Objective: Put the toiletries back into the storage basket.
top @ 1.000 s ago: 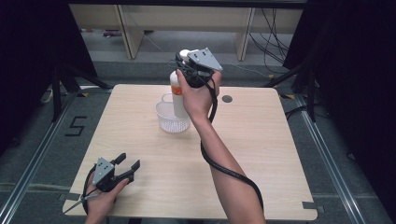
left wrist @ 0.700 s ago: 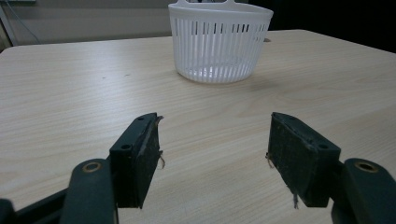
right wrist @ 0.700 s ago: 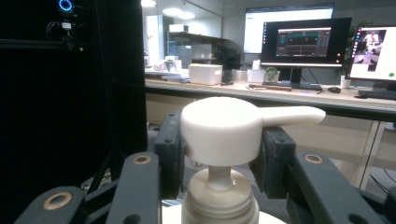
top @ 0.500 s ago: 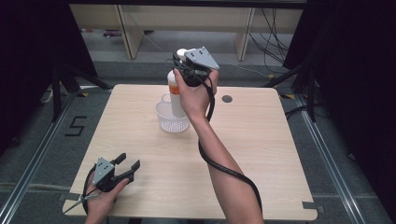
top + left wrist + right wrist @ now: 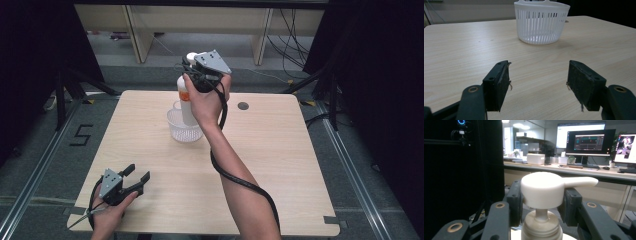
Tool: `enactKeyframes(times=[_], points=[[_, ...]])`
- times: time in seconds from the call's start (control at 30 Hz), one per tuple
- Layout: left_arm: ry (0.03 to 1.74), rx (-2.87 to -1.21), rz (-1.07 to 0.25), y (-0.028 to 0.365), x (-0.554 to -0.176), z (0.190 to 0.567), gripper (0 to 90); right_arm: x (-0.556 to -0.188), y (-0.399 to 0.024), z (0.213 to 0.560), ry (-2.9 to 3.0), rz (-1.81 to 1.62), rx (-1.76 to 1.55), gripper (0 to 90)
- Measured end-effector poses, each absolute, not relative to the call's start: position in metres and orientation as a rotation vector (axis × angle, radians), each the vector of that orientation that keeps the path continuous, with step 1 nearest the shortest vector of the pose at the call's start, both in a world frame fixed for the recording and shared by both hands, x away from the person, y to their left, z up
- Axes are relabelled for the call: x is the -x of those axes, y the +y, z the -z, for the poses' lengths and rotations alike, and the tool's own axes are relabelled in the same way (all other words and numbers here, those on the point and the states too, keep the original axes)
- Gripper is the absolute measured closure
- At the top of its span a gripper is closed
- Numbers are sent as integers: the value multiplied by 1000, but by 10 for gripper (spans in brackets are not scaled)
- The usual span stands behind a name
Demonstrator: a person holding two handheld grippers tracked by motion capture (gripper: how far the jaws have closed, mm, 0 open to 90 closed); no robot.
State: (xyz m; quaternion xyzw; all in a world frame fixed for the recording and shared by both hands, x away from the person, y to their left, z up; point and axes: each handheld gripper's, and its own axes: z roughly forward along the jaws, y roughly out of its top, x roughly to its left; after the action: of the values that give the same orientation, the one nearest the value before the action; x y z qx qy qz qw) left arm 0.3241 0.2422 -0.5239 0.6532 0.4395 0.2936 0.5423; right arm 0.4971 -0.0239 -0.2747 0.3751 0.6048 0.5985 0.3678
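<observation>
Right hand-held gripper (image 5: 192, 75) clamping pump bottle (image 5: 186, 100) upright above white basket (image 5: 184, 126). Advising: lowering straight, centring over rim. Left hand-held gripper (image 5: 136, 178) resting wide open, near counter's (image 5: 280, 150) front-left corner.

Even overhead light on the table (image 5: 280, 150); dark, underexposed surrounds. Soft shadow beside the basket (image 5: 541, 22); all 3 views slightly soft.

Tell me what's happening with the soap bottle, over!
Right gripper shut on pump bottle, held upright above the white basket. Left gripper open, empty, low over the table. Nothing in the way.
</observation>
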Motion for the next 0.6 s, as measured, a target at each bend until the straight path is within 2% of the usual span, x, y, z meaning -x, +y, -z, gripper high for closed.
enactKeyframes(times=[0.6], points=[[1051,-1561,-698,242,-323,523,335,-503,-12,281,1574,-1547,-969,599]])
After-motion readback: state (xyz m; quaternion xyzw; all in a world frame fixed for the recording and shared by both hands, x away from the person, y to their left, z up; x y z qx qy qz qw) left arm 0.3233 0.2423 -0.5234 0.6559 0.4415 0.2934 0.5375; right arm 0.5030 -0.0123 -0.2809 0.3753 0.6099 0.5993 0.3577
